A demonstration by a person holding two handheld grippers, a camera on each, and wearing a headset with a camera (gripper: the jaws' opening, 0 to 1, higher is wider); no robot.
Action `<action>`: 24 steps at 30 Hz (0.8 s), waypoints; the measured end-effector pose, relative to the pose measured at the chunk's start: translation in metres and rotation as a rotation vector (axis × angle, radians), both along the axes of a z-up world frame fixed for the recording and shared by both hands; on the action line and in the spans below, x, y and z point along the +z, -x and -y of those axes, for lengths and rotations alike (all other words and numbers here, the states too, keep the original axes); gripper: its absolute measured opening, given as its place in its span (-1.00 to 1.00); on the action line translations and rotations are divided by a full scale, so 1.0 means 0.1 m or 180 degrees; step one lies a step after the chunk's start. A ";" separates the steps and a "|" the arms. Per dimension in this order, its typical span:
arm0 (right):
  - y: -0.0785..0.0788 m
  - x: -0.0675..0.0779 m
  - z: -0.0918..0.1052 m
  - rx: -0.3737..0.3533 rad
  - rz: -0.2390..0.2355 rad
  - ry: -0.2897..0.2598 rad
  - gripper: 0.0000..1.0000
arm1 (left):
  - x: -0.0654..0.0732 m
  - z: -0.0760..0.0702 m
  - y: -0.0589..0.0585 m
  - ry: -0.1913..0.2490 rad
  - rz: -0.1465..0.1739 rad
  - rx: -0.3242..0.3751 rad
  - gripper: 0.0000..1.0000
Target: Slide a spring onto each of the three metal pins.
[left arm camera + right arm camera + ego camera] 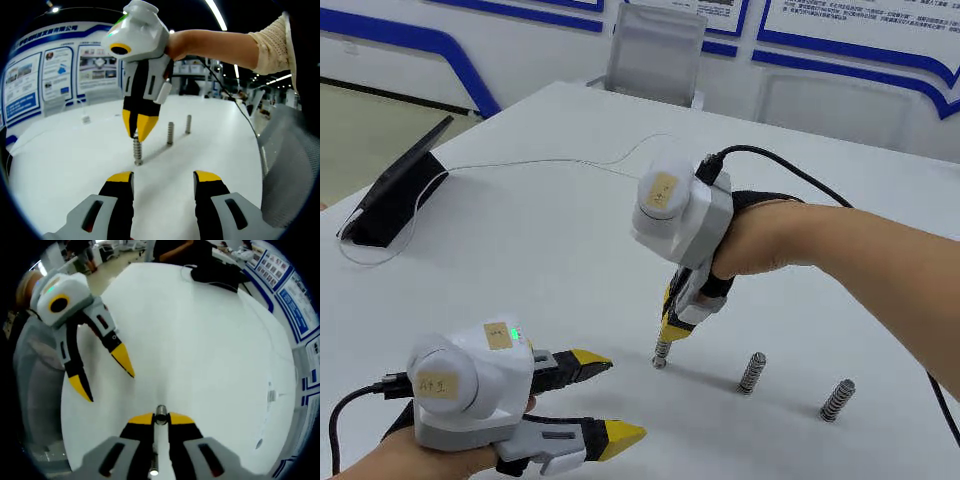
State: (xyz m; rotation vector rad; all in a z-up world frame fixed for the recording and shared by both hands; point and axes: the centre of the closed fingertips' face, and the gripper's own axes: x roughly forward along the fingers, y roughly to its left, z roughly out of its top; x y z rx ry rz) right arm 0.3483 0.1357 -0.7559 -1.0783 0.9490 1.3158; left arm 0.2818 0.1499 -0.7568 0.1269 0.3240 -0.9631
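Open table (570,230) around three upright pins (752,372)

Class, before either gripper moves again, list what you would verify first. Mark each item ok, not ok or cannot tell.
1. Right gripper closed at the top of the left pin: ok.
2. Spring coils on the left pin pushed fully down: cannot tell, the jaws cover its top.
3. Middle pin and right pin each carry a spring: ok.
4. Left gripper open, empty and apart from the pins: ok.
5. All three pins standing on the table: ok.
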 end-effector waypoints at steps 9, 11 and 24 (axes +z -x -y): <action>-0.02 -0.08 -0.03 -0.0085 -0.0029 -0.0034 -0.76 | -0.01 -0.01 -0.02 0.0002 -0.0017 0.0016 -0.02; -0.03 -0.10 -0.03 -0.0101 -0.0032 -0.0038 -0.76 | -0.01 -0.01 -0.02 0.0003 -0.0016 0.0015 -0.02; -0.01 -0.14 0.06 -0.0140 -0.0019 -0.0158 -0.65 | -0.01 0.00 -0.02 0.0011 -0.0017 0.0025 -0.01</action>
